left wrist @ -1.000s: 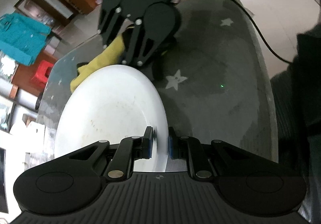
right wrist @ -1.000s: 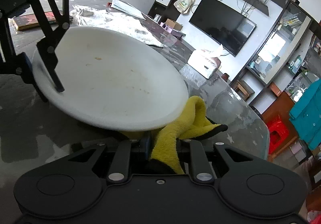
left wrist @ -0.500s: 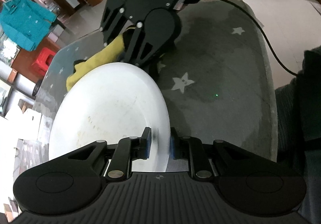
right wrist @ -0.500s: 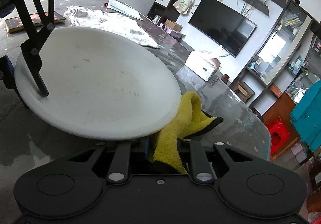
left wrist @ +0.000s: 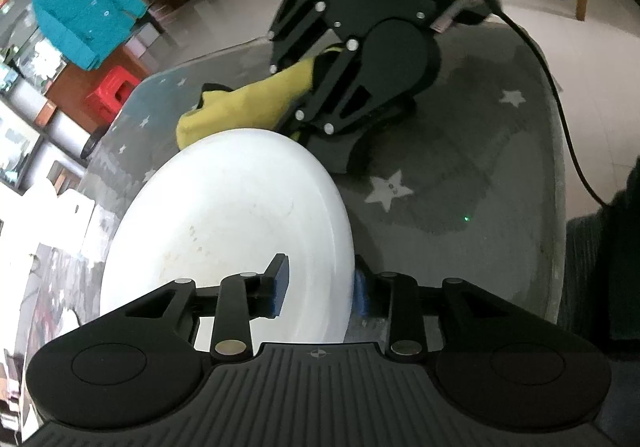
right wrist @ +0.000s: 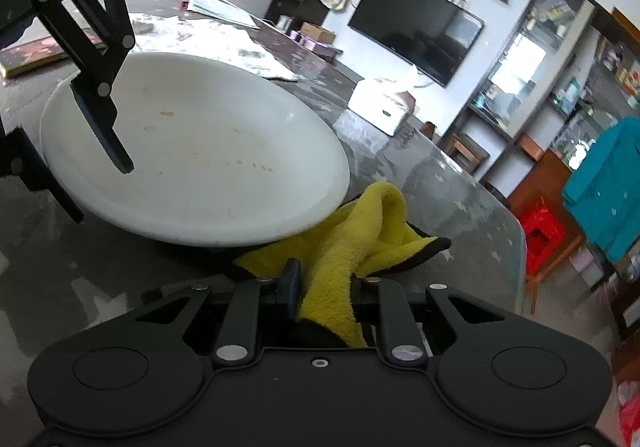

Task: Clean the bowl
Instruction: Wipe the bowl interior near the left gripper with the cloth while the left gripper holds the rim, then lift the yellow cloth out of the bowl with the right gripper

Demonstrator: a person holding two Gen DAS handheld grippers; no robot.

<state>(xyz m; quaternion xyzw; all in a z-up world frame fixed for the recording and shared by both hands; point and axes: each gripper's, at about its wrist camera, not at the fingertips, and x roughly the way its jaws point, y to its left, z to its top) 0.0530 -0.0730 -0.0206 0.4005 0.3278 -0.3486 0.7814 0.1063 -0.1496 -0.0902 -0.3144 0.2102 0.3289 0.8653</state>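
While my left gripper fingers are spreading off the rim, the white bowl sits on the table, far edge over the yellow cloth, so it may rock or slide. Right gripper pinches that cloth; tugging could drag the bowl.

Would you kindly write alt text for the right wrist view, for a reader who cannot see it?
The right gripper is shut on a yellow cloth that lies partly under the rim of a white bowl on a grey table. The left gripper, jaws opening, straddles the bowl's far rim; small brownish specks dot the bowl.
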